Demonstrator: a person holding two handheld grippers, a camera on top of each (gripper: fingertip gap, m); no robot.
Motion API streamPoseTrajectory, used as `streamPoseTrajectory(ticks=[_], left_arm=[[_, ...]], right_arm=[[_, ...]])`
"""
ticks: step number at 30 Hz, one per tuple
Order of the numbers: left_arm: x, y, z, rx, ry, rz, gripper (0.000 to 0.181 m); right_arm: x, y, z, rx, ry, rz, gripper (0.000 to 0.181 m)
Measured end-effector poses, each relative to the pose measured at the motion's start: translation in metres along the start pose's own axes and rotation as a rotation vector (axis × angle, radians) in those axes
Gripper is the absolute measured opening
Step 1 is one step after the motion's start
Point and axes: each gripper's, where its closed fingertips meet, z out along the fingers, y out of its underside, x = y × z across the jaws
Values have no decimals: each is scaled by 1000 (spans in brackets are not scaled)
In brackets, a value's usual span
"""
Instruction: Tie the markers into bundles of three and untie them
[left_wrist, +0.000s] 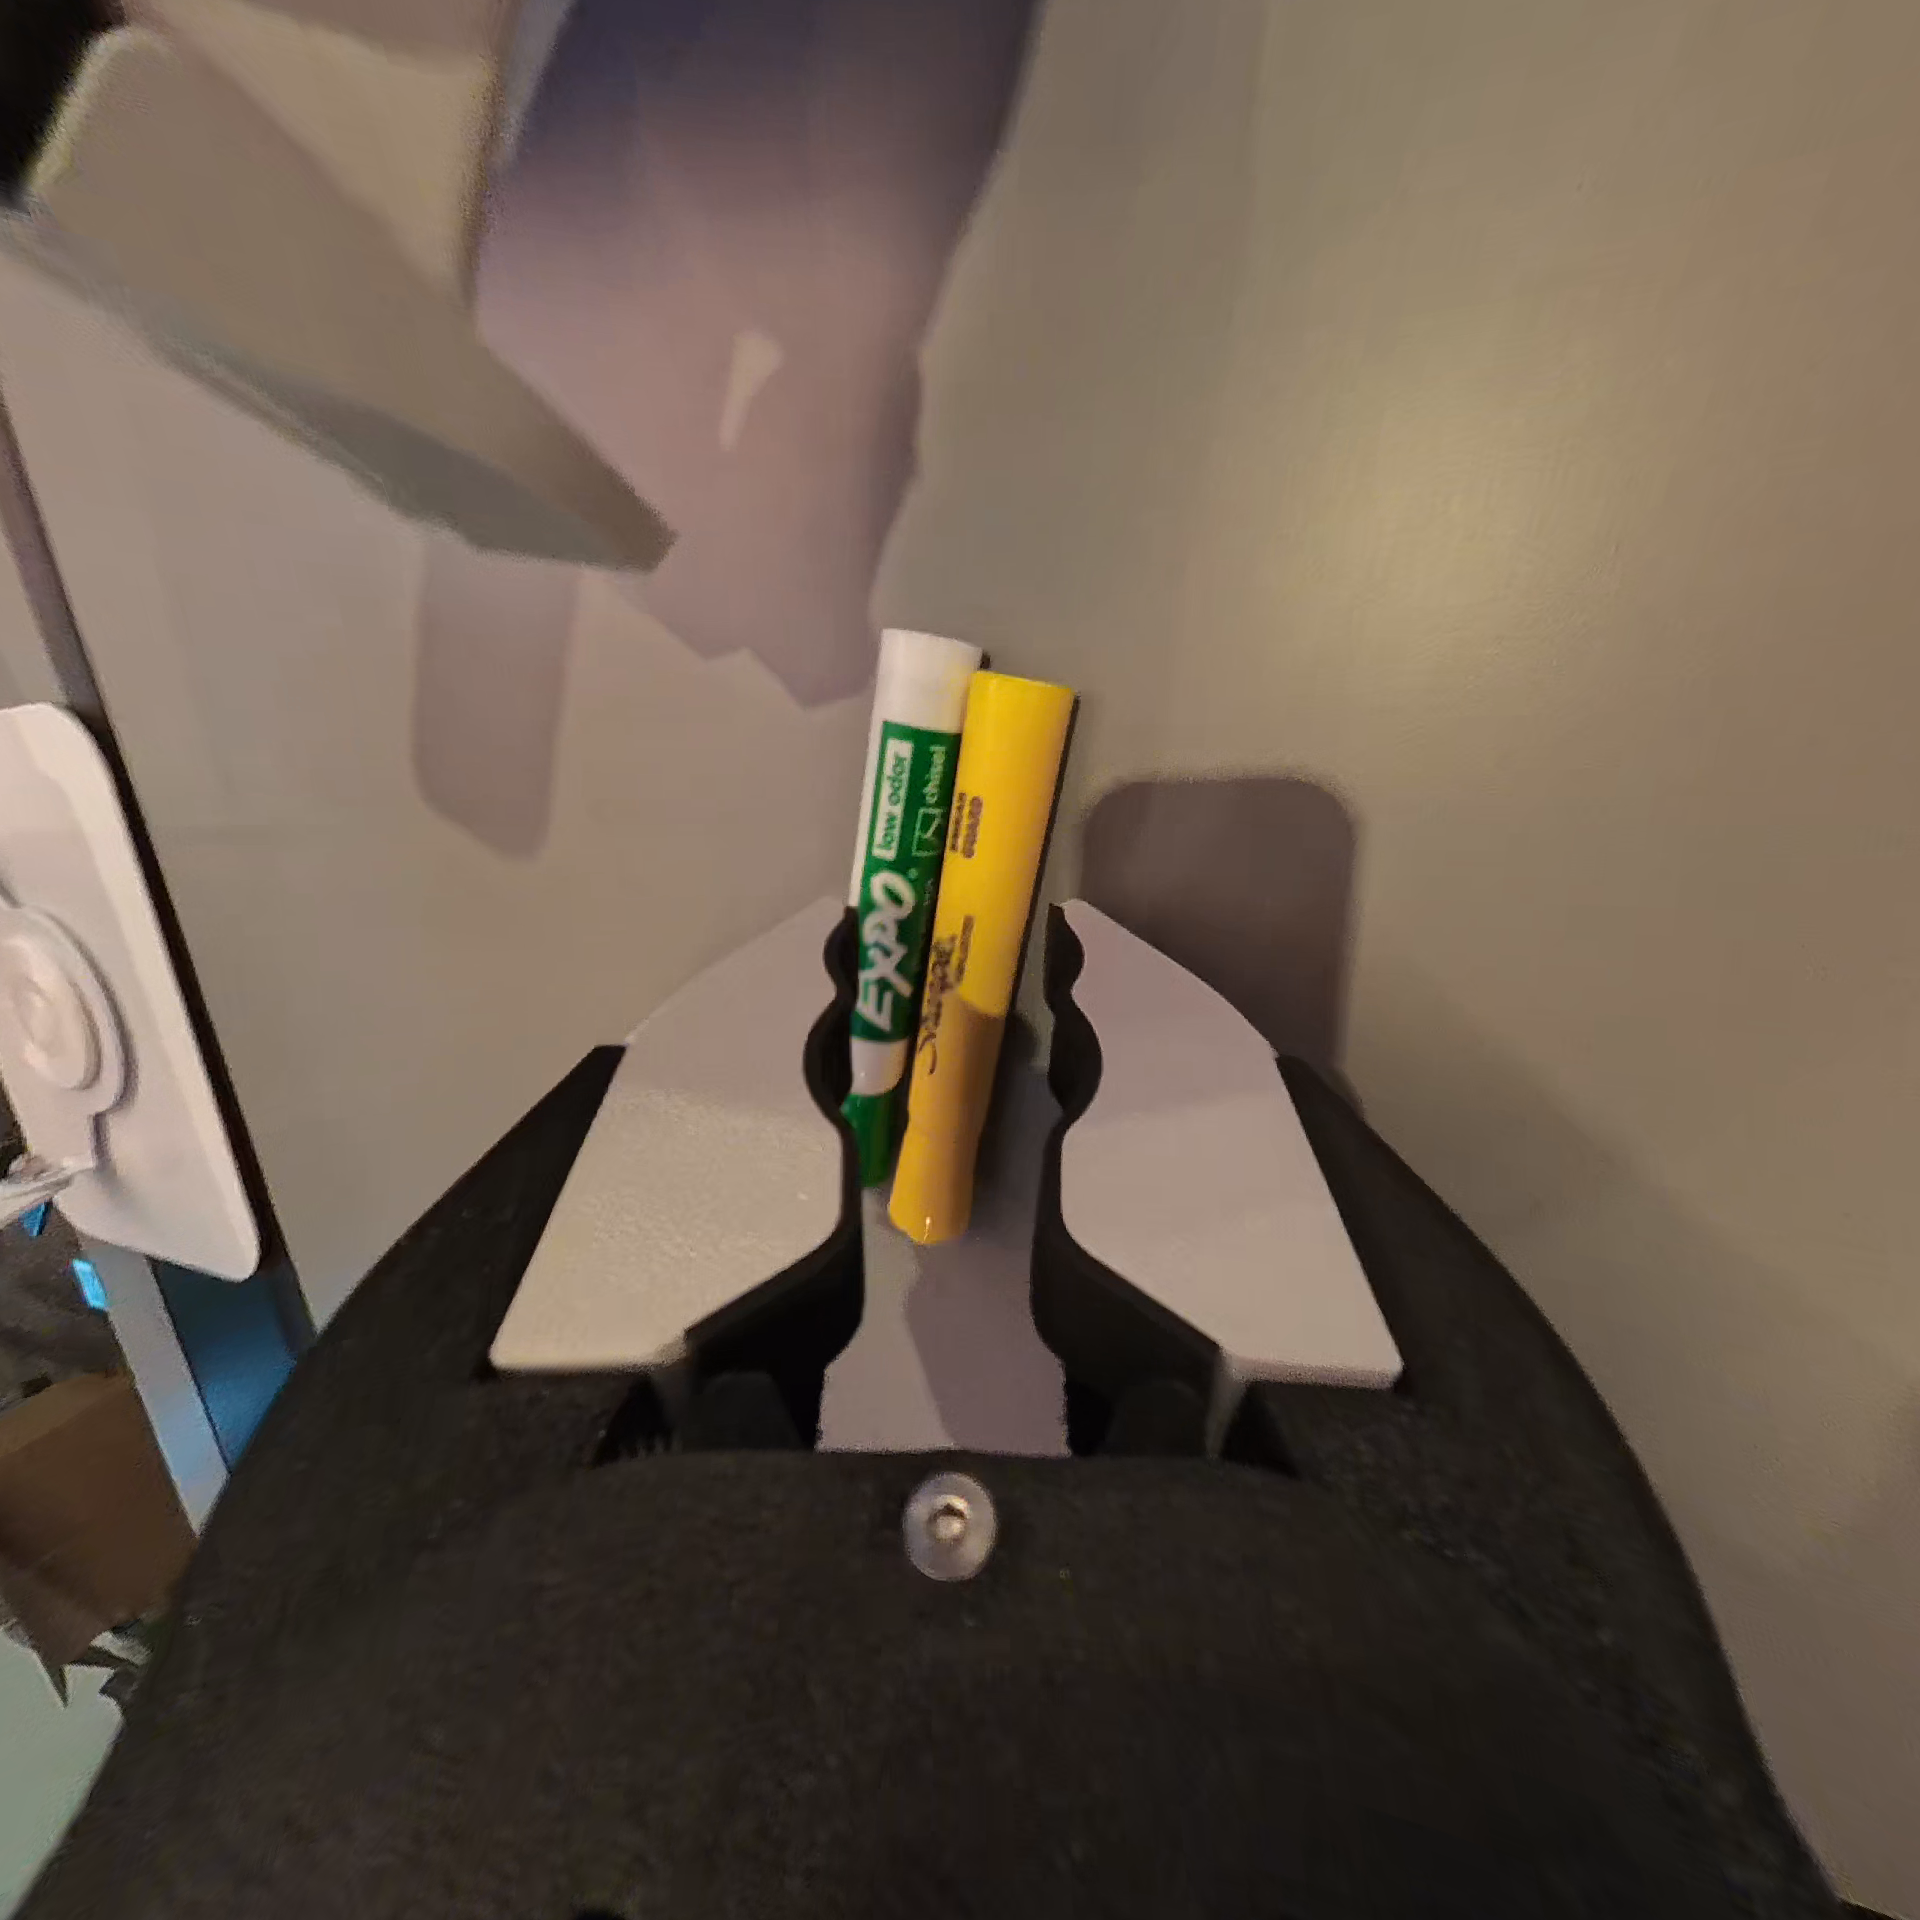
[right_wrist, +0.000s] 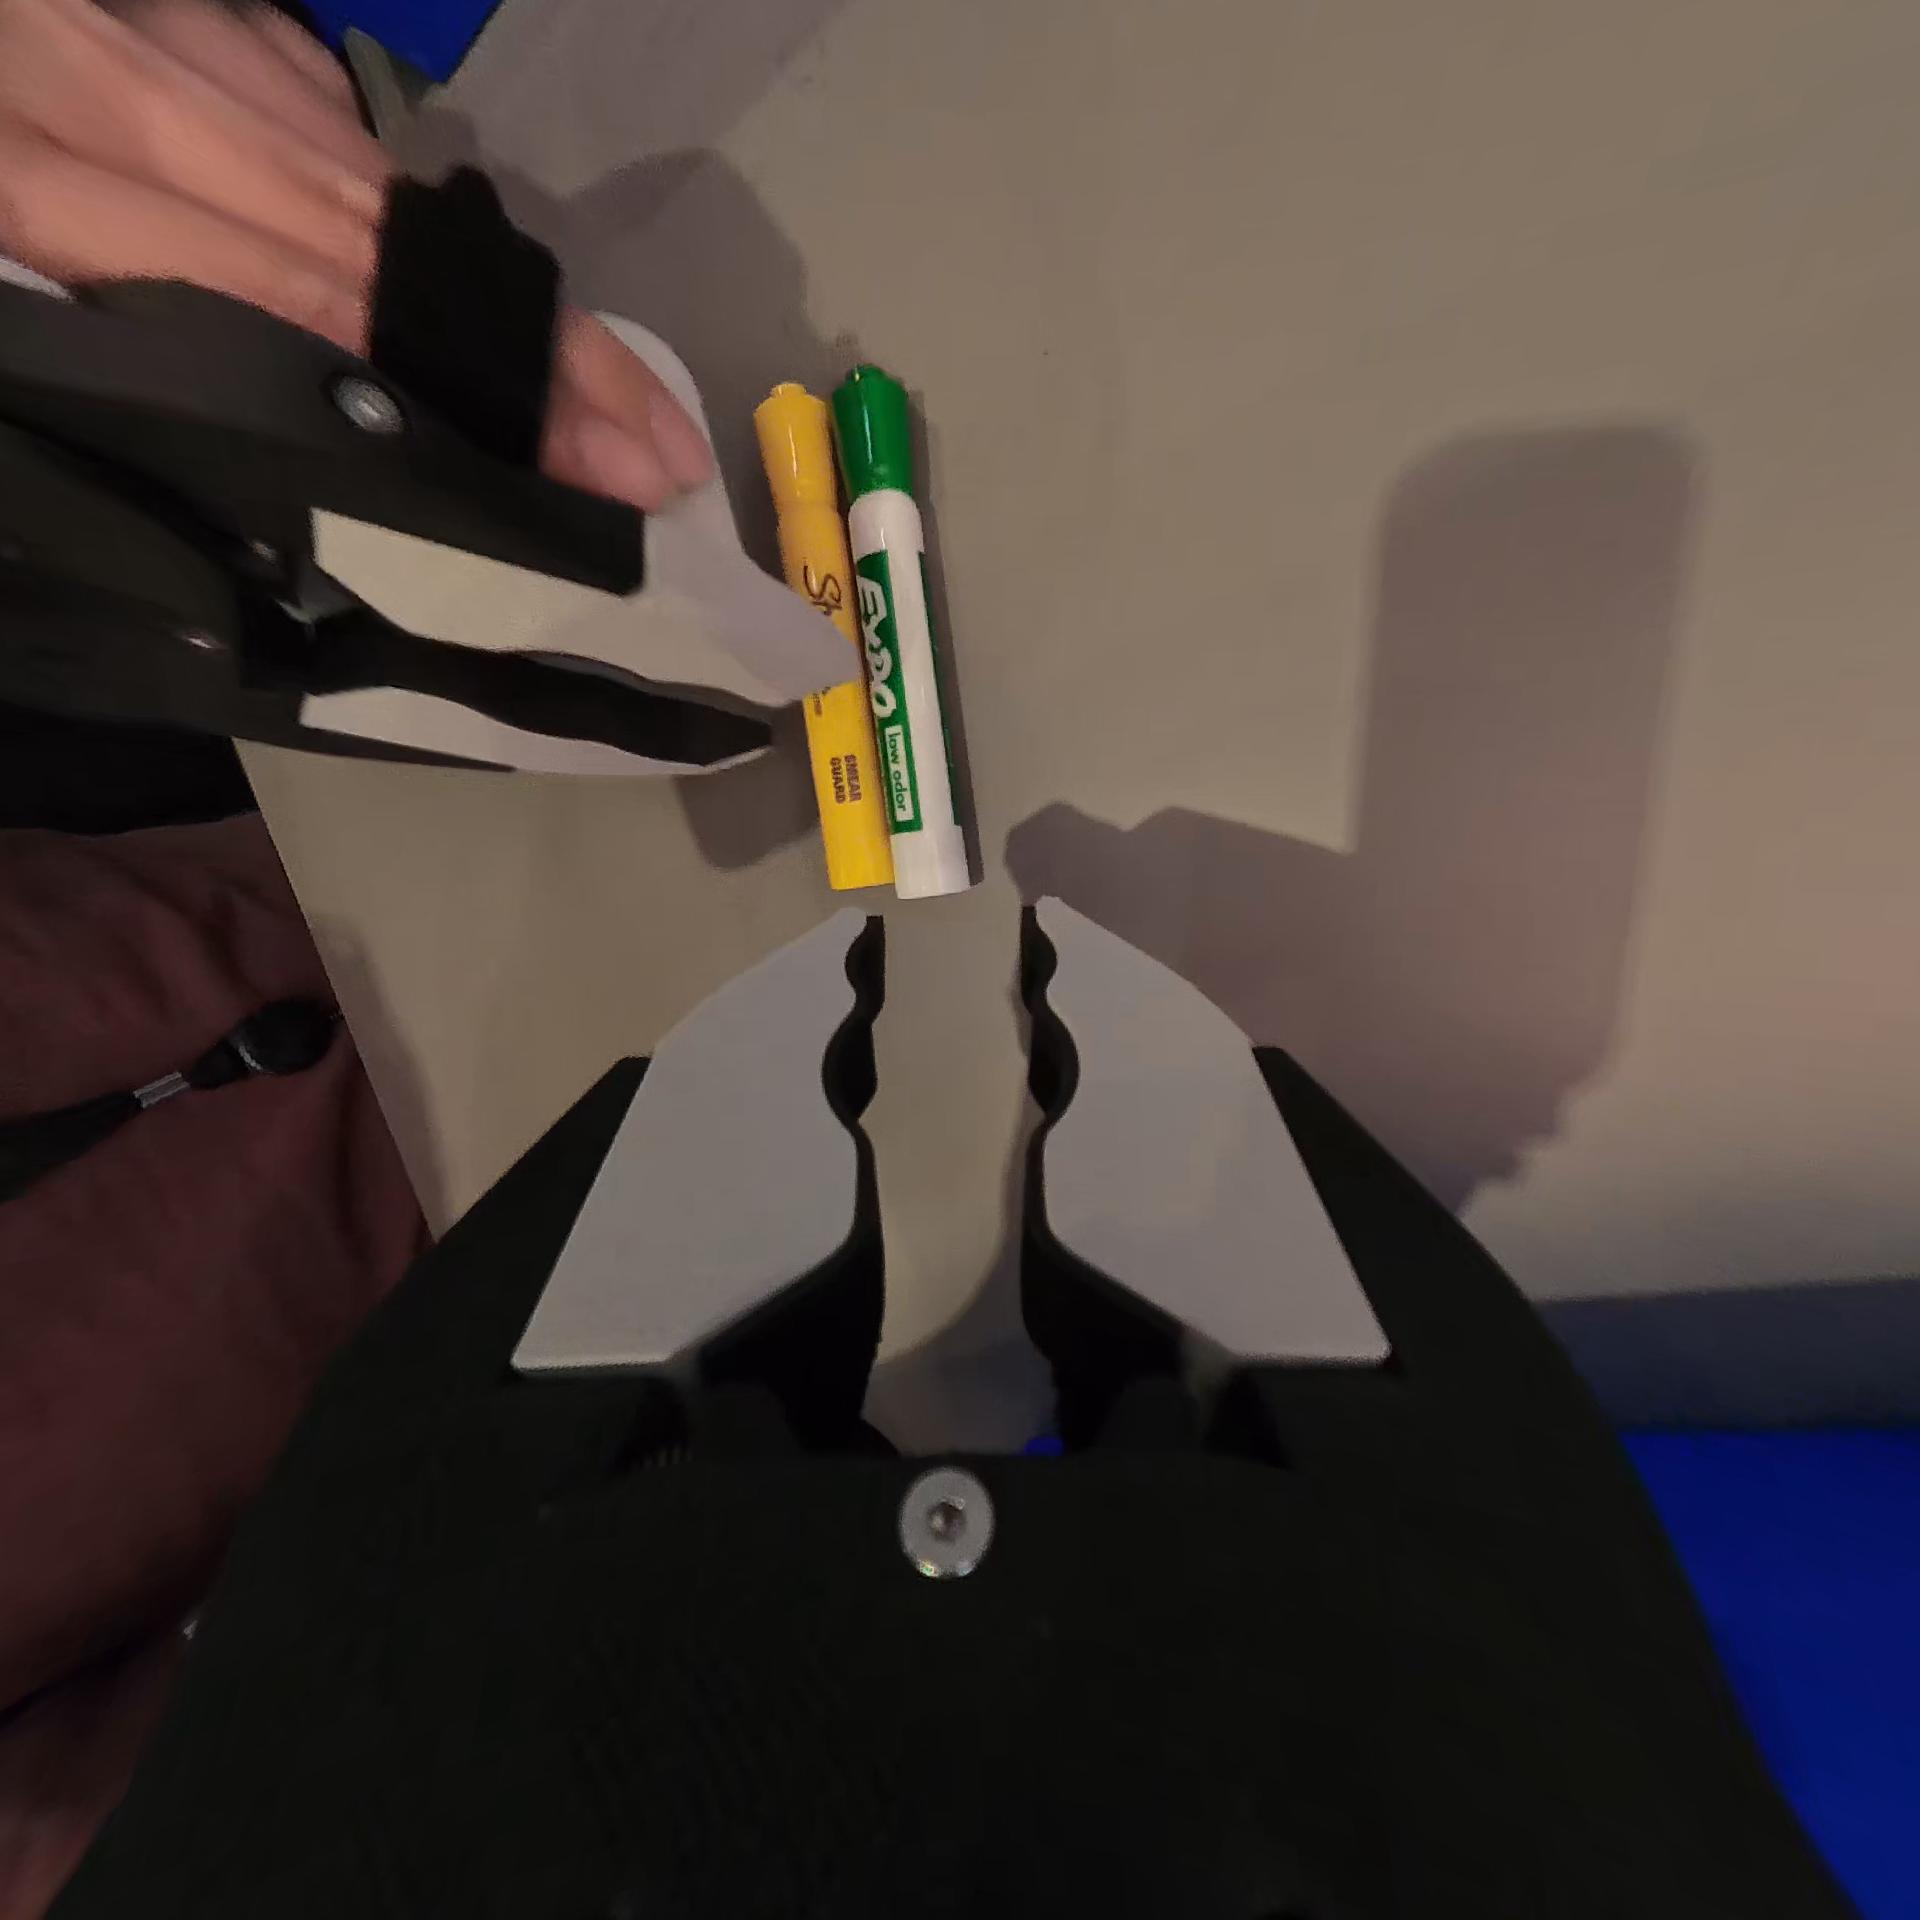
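Observation:
A green-and-white marker (left_wrist: 894, 883) and a yellow marker (left_wrist: 1003, 831) lie side by side, touching, on the pale table (left_wrist: 1507, 623). My left gripper (left_wrist: 951, 914) is open and straddles their capped ends; its left finger is against the green marker and its right finger stands off the yellow one. In the right wrist view the green marker (right_wrist: 899, 675) and the yellow marker (right_wrist: 847, 790) lie just beyond my right gripper (right_wrist: 951, 914), which is open and empty. The left gripper (right_wrist: 795, 707) comes in from the left there. The right gripper (left_wrist: 364, 364) shows blurred above the markers.
A white plastic object (left_wrist: 104, 987) sits at the table's left edge. A person's hand (right_wrist: 208, 187) holds the left gripper. Dark red clothing (right_wrist: 156, 1195) with a black cord (right_wrist: 260, 1049) lies left of the table, and a blue floor (right_wrist: 1766, 1507) lies right of it. Some 8 centimeters of space lies between my two pairs of fingers.

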Motion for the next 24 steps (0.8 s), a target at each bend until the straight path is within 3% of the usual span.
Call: streamPoseTrajectory(ticks=[3, 7, 10, 13, 16, 18, 24], left_arm=[[-7, 7, -22, 43, -50, -59, 36], [-29, 31, -85, 181, -118, -266, 36], [-67, 83, -143, 228, -255, -418, 36], [-102, 165, -177, 114, -392, -491, 35], [-119, 238, -179, 5, -407, -580, 33], [-125, 268, -168, -33, -375, -640, 32], [-149, 305, -119, -104, -351, -626, 31]], right_arm=[[0, -3, 0, 17, 6, 10, 26], [-14, -17, 11, 35, -3, -50, 27], [-27, -25, 24, 18, -4, -101, 27], [-57, -36, 34, 26, -75, -166, 27], [-88, -39, 46, 0, -92, -297, 32], [-104, -39, 57, -27, -68, -388, 39], [-118, -46, 80, -53, 38, -532, 41]])
